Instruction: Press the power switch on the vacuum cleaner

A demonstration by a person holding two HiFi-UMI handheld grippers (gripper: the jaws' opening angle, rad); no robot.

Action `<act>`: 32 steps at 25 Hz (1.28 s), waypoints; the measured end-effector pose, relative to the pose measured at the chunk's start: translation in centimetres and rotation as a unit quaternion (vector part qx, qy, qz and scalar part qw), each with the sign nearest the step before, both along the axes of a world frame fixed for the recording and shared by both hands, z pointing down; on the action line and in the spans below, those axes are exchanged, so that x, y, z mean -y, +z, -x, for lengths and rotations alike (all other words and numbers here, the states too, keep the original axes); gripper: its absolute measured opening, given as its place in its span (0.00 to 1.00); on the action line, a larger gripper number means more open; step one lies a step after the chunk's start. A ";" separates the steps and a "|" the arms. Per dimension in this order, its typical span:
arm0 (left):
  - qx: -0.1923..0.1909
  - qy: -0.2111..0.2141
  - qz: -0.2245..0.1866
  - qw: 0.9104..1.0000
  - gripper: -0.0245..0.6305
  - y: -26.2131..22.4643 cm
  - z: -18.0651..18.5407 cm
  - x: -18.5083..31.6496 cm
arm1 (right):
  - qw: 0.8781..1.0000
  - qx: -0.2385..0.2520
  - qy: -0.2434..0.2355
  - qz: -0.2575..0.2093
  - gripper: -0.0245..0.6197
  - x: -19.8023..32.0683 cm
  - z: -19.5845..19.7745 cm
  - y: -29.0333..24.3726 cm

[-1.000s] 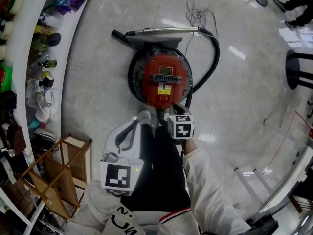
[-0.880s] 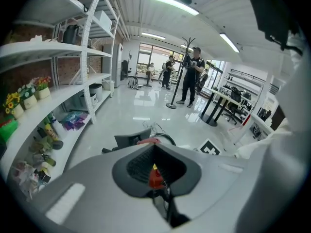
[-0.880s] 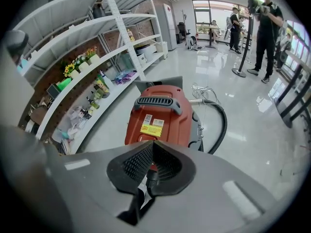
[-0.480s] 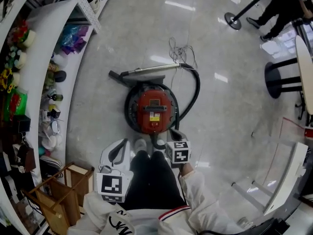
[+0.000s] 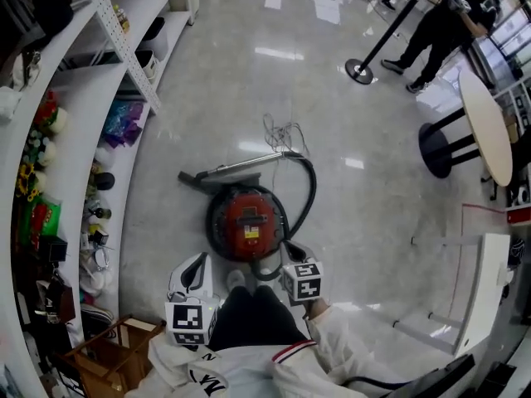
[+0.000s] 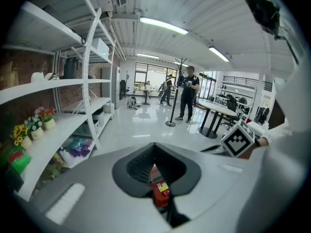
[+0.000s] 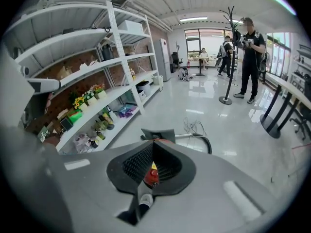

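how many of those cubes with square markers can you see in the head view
2. One cube sits at lower left, beside the wooden rack; the other cube is right of centre, just below the red vacuum cleaner.

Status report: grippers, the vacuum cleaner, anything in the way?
Left gripper and right gripper shut, empty, held clear of the vacuum cleaner. Vacuum on floor by the person's shoe, untouched. Hose curls alongside it; nothing over its top.

- The vacuum cleaner (image 5: 247,222) is set on the floor (image 5: 249,73), with its wand (image 5: 245,166) laid behind it.
- Shelves (image 5: 75,139) are ranged at its left, a table (image 5: 485,123) far right.
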State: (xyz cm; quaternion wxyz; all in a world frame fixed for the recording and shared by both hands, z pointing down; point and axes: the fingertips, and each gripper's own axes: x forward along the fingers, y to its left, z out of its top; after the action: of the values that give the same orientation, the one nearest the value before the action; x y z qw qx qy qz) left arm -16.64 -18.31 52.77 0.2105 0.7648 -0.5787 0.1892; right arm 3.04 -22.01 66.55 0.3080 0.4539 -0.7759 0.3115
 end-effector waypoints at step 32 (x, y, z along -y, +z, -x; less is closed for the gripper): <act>-0.002 0.039 -0.125 0.991 0.04 -9.4 -2.0 5.4 | 0.978 0.084 0.042 -0.187 0.04 3.8 1.3 -22.5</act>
State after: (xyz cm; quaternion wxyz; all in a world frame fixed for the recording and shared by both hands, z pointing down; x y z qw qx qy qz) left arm -14.61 -23.68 43.37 0.1073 0.8073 -0.5673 0.1221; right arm 1.75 -25.78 44.09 0.1386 0.5078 -0.8237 0.2108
